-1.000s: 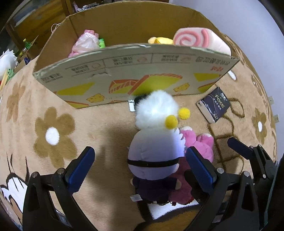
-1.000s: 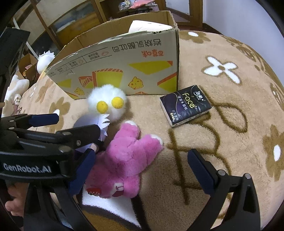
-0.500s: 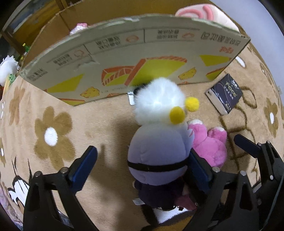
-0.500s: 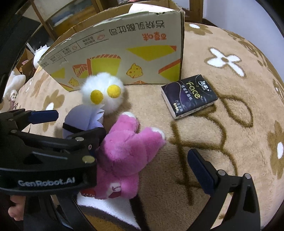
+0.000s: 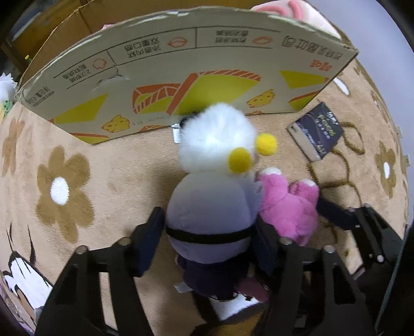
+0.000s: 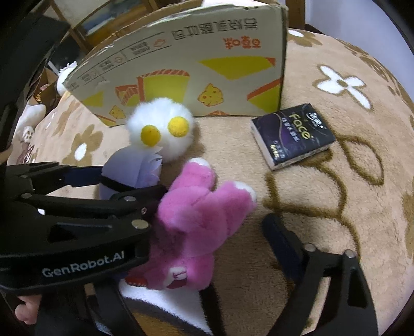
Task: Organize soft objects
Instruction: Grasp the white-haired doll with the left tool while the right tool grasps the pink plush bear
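Two plush toys lie side by side on the flowered rug, each with a gripper around it.

Both sit just in front of the printed cardboard box: a white-headed doll with yellow pompom eyes and a lavender body, and a pink plush toy touching its right side. The left gripper points steeply down over the doll; its jaws have just been closing, and the blue pads now sit against the doll's waist on both flanks, at the black belt. The right gripper straddles the pink toy; its jaws have also just been narrowing, yet the right finger stands clear of the fur, and the other is hidden behind the left tool. A dark tissue pack lies well to the right on the rug, near the box's corner. A rolled pink-and-white plush peeks over the box's rim.
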